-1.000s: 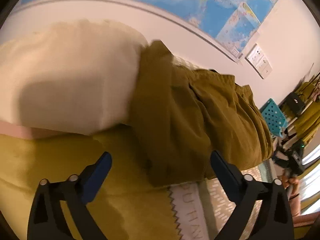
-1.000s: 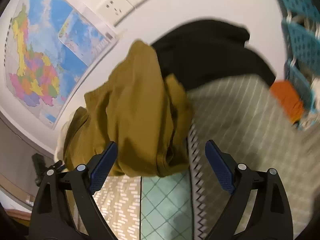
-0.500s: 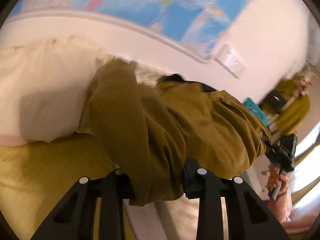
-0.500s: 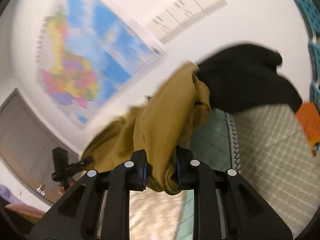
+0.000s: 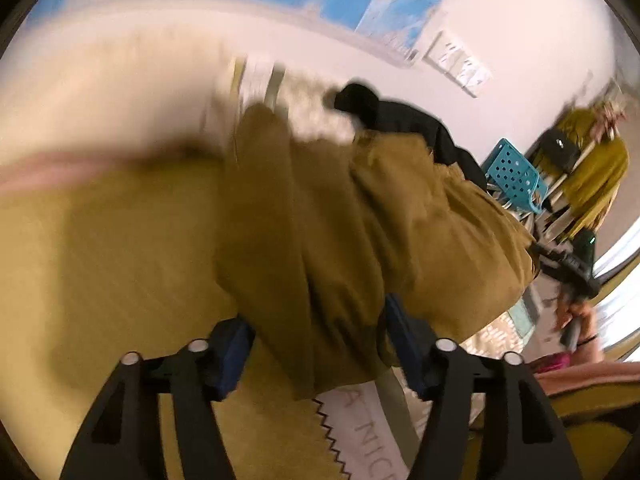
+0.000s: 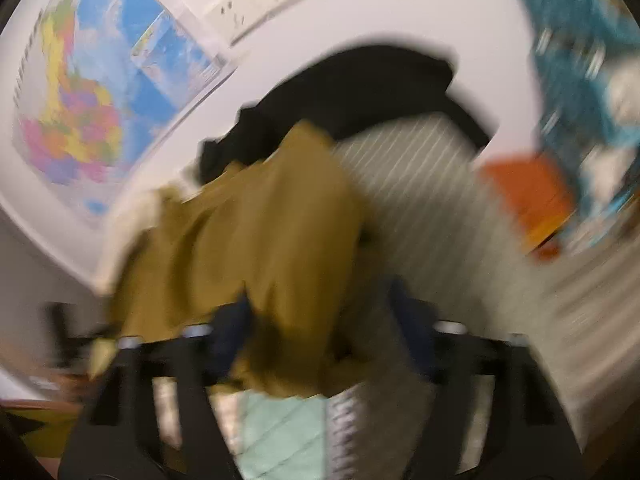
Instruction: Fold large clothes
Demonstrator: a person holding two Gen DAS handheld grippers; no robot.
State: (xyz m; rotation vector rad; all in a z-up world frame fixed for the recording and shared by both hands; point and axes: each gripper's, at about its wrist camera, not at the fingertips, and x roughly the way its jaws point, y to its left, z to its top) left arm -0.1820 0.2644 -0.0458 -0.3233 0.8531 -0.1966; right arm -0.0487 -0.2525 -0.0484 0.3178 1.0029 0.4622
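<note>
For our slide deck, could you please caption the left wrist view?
Left gripper with jaws partly apart around a bunched olive garment on the bed.
</note>
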